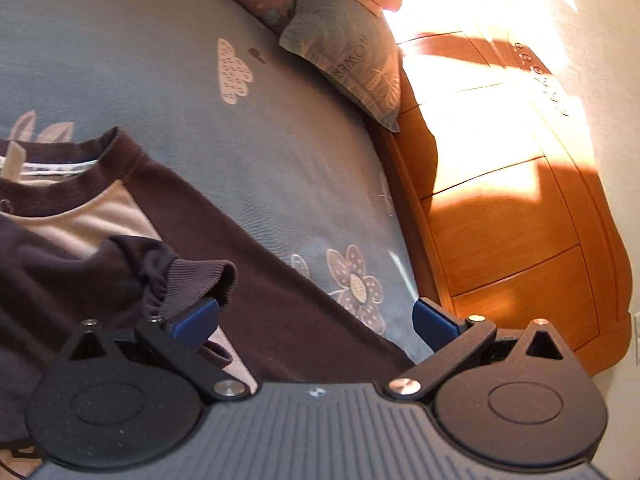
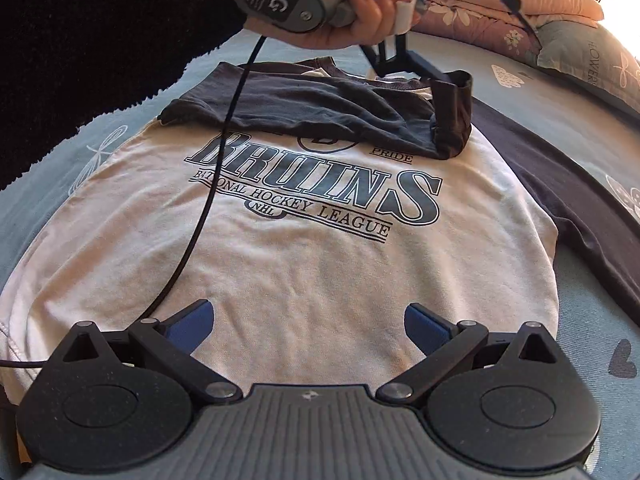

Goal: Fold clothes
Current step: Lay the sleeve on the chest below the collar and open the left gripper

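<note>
A bed (image 2: 48,184) with a blue flower-print sheet carries the sweatshirt (image 2: 304,264), which lies flat, front up, its long axis running from the hem near the right gripper (image 2: 308,326) to the collar (image 2: 320,65) at the far end. Its cream chest reads "BRUINS", "NATIONAL HOCKEY LEAGUE", "NHL" and "PRIDE". One dark sleeve (image 2: 320,108) is folded across the chest; the other (image 2: 572,204) lies straight along the right side. A pillow (image 1: 352,56) reads "FLOWER". The left gripper (image 1: 314,318) is spread wide, the ribbed cuff (image 1: 200,280) draped over one finger (image 1: 194,320). The right gripper's fingers are apart above the hem, holding nothing. The handle (image 2: 280,2) bears a "G".
</note>
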Action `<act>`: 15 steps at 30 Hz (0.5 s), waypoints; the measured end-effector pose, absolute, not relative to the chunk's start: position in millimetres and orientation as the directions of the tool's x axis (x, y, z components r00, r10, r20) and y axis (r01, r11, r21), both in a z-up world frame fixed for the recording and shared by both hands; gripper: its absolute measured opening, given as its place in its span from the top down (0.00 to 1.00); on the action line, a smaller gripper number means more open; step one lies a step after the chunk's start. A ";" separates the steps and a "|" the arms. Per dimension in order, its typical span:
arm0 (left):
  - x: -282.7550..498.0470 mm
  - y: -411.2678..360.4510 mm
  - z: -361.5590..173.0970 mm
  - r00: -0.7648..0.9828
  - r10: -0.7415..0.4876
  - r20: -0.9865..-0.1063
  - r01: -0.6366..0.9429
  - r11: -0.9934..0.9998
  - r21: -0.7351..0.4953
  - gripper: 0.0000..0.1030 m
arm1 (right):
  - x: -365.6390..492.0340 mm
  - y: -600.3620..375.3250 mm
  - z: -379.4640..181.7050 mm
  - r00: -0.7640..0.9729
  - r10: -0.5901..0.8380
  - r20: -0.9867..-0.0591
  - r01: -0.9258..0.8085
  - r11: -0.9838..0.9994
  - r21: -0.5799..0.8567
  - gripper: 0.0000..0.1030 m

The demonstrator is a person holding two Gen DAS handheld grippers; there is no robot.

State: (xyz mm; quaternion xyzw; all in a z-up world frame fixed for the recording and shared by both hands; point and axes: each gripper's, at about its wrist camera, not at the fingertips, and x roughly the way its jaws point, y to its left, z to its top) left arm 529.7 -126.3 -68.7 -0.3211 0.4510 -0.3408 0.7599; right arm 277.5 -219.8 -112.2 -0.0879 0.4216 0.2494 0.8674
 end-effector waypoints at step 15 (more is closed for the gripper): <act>552.5 -108.0 -123.5 0.456 -0.600 -0.657 0.095 0.767 -0.635 0.01 | 278.9 -219.4 -116.4 0.513 0.350 -0.784 -0.513 0.857 0.047 0.00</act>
